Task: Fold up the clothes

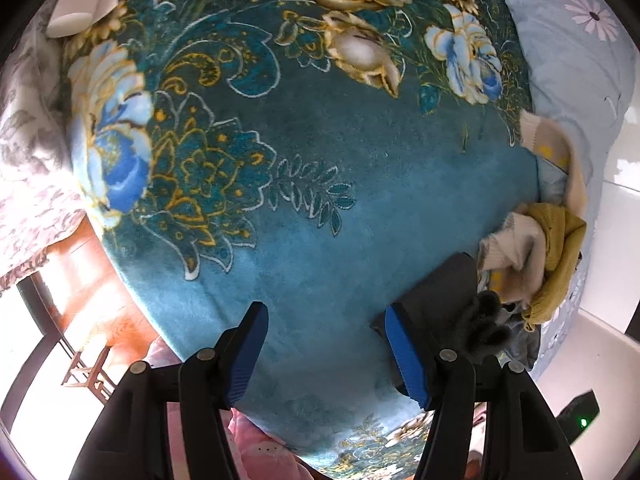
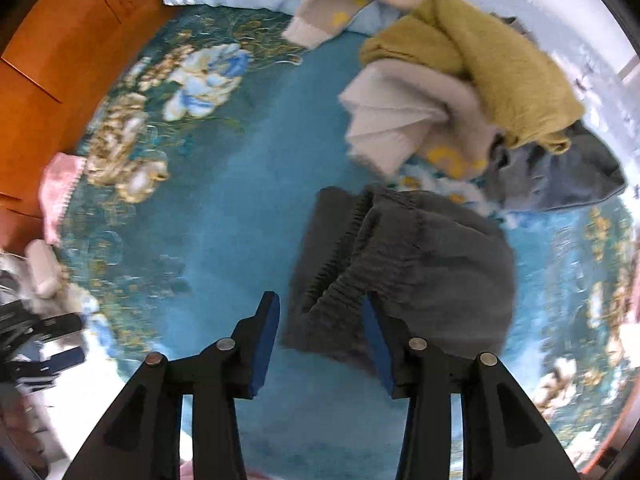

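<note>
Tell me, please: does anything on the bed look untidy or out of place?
Yes. The clothes lie unfolded: a mustard sweater is heaped over a cream garment near the bed's edge, with a grey-blue piece beside them. The dark grey garment lies crumpled on the teal floral blanket. Nothing looks damaged or spilled.

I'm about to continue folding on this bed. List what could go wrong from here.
1. The dark grey garment lies bunched beside the right hand-held gripper, whose jaws stand open; a grab may catch several layers.
2. The pile, mustard sweater over cream garment, sits close by and could get dragged along.
3. The pile lies near the blanket edge and may slide off.
</note>
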`<state>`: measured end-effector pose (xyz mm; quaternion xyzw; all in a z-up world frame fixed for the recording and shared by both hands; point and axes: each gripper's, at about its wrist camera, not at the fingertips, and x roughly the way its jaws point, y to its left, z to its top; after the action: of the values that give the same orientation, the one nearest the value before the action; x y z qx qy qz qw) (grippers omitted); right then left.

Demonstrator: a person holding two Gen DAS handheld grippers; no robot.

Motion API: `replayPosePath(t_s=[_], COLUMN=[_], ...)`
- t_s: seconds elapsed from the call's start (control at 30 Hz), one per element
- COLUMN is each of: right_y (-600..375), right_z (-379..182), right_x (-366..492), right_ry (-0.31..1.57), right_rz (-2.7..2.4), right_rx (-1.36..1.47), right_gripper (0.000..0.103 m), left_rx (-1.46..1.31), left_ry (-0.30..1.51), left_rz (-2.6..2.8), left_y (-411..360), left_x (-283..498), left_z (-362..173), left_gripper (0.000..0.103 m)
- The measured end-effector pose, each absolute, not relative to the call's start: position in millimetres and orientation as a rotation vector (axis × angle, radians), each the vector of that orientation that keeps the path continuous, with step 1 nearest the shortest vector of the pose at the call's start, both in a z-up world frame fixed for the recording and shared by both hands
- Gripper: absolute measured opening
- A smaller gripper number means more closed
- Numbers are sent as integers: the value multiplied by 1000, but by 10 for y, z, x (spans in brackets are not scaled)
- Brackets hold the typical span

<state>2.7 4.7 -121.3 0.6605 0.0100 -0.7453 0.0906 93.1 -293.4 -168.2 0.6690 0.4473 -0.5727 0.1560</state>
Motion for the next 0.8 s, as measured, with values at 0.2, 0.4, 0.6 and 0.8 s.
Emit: replayPosePath(t_s=[0.2,0.4,0.6,0.8], right_y=[745,1703,2200,2252], right_z=[-947,-966,-1066,-1230], right_x=[2,143,253,214], right_ry=[-310,-554,-677,-713], right_rz=[-2315,-2432,-2429,-2369], right_rx=[1951,2114,2235,2280], right_gripper=[55,55,55,55], left_rx=[2071,2303,2498,2650], left_ry=[1223,1134,878,610], left_rz=[-1712,-1942,-2235,-2349], left_y=[-2486,-1609,-811,-386], left_x=[515,46,-318,-325], left_z=[-1794,-1810,-1796,-1928], left_gripper=[65,65,68,64])
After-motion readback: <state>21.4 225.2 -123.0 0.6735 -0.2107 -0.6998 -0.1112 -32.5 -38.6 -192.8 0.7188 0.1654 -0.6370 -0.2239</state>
